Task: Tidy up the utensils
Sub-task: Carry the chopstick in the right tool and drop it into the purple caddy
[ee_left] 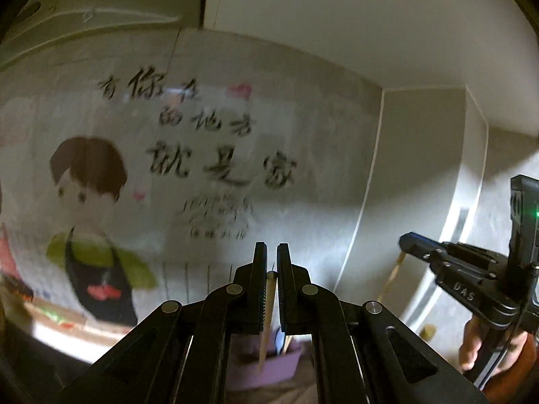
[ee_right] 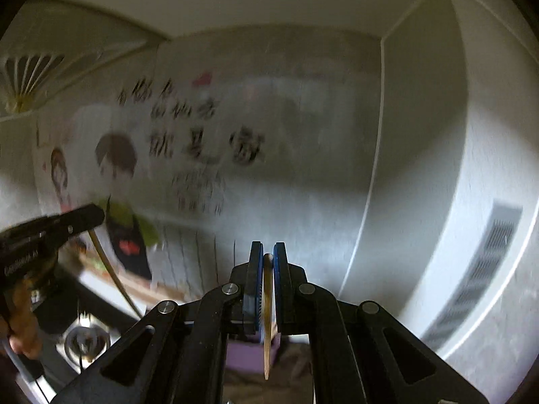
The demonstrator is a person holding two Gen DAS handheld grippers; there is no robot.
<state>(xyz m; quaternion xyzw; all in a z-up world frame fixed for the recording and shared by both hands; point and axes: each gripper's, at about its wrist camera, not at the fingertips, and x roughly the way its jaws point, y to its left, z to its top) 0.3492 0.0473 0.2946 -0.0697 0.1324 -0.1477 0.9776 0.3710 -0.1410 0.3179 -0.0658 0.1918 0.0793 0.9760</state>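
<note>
Chopsticks are in both tools, one each, raised in front of the wall mural [ee_left: 141, 181]. Below them sits the purple holder [ee_left: 269, 367], which already has some utensils standing in it.

The left tool [ee_left: 272, 259] is nearly closed, pinching a pale chopstick [ee_left: 266, 320] that hangs tip-down over the holder. The right tool [ee_right: 268, 259] is closed the same way on a darker chopstick [ee_right: 267, 323], also pointing down toward the holder [ee_right: 246, 353].

My advice for the drop: bring each tip inside the holder's rim before letting go, lower one tool at a time so they don't collide, and keep each stick vertical so it slides in beside the rest.

Writing: the mural reads roughly "有你在的地方就是家", blurred. The right tool's body shows "DAS".
</note>
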